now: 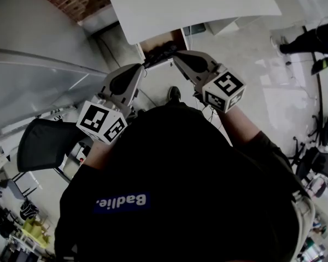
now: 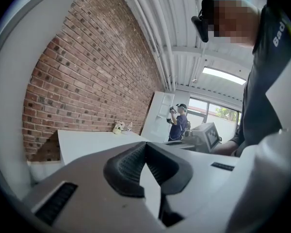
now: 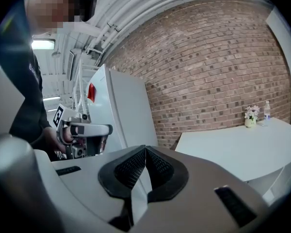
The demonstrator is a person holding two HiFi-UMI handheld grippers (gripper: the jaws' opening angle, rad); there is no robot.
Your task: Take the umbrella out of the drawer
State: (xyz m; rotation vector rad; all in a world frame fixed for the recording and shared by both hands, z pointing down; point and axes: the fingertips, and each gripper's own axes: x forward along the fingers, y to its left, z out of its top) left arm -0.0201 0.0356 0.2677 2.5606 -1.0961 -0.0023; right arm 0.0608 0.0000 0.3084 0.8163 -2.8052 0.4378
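Now both claws are closed and hold nothing. The left claw (image 2: 145,147) has its pads together at the tips, and the right claw (image 3: 145,149) shows the same. In the head view both point forward and a little toward each other, and their tips are just before the open drawer (image 1: 165,40).

I judge that the step in hand is the reach. For this, one claw must open before it goes in, wide enough to pass over the shaft. It should close on the middle part and not on an end, so that the thing does not tip when lifted.

Just beyond the tips, inside the drawer, lies a long dark thing, probably the umbrella (image 1: 163,53). Its long axis seems to run across the drawer, from before the left claw to before the right claw, so crosswise to both. Which end is the handle I cannot tell. Farther from the claws, over the drawer, is the white desk (image 1: 197,4).
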